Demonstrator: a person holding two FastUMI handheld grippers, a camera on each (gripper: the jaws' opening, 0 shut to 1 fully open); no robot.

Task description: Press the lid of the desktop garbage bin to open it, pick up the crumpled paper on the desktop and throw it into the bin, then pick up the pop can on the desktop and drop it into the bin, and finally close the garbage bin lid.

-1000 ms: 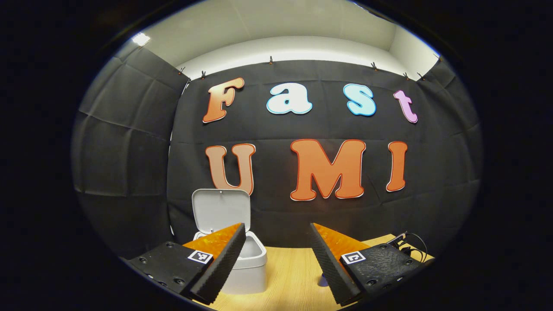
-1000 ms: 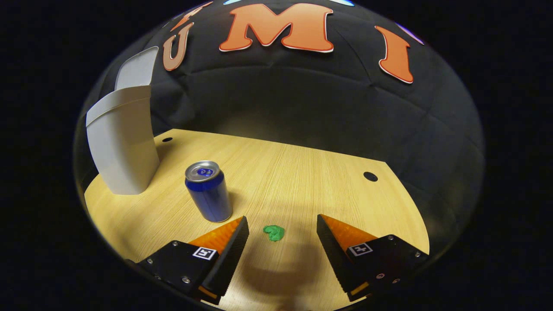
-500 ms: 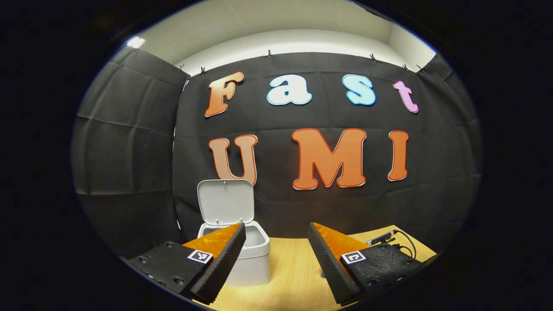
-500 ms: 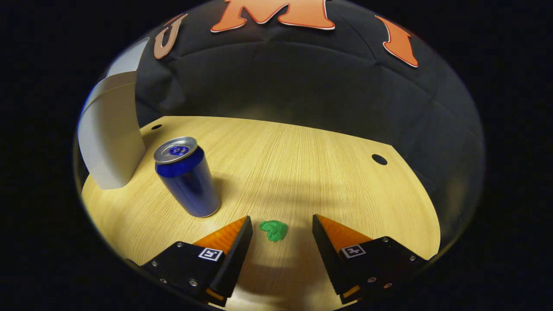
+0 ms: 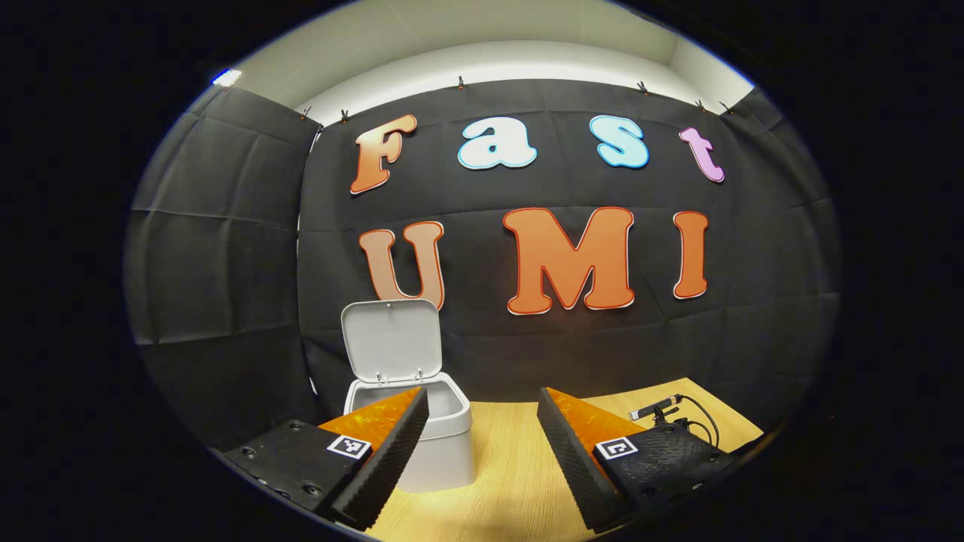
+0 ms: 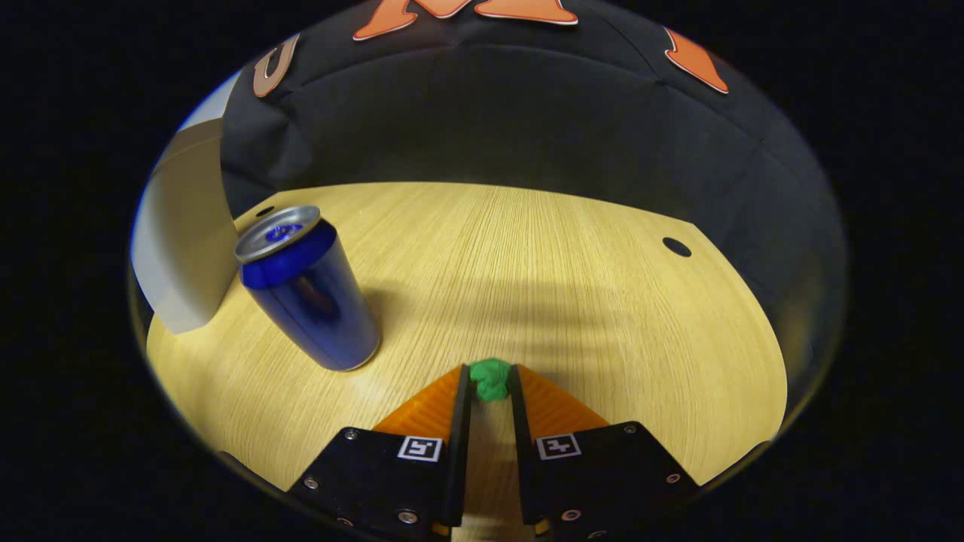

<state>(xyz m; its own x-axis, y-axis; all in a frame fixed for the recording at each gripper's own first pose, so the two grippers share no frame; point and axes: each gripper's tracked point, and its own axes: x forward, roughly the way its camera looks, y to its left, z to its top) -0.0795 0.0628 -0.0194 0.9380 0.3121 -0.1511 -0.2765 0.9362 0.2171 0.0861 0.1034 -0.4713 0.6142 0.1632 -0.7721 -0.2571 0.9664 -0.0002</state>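
In the right gripper view, my right gripper (image 6: 490, 384) is shut on the green crumpled paper (image 6: 490, 379), pinched between both fingertips just above the wooden desktop (image 6: 542, 256). A blue pop can (image 6: 309, 290) stands upright to the left of it, and the white bin (image 6: 181, 241) sits behind the can at the left edge. In the left gripper view, the white bin (image 5: 444, 444) stands with its lid (image 5: 390, 340) raised upright. My left gripper (image 5: 482, 421) hangs open above the desk, the bin behind its left finger, nothing between its fingers.
A black cable and a small black device (image 5: 666, 410) lie on the desk at the right in the left gripper view. Two round holes (image 6: 676, 246) are cut in the desktop near its back edge. Black cloth walls close the booth behind.
My right gripper has dropped lower and its fingers have shut on the green paper. The left gripper has drifted slightly, bringing more of the bin into its view.
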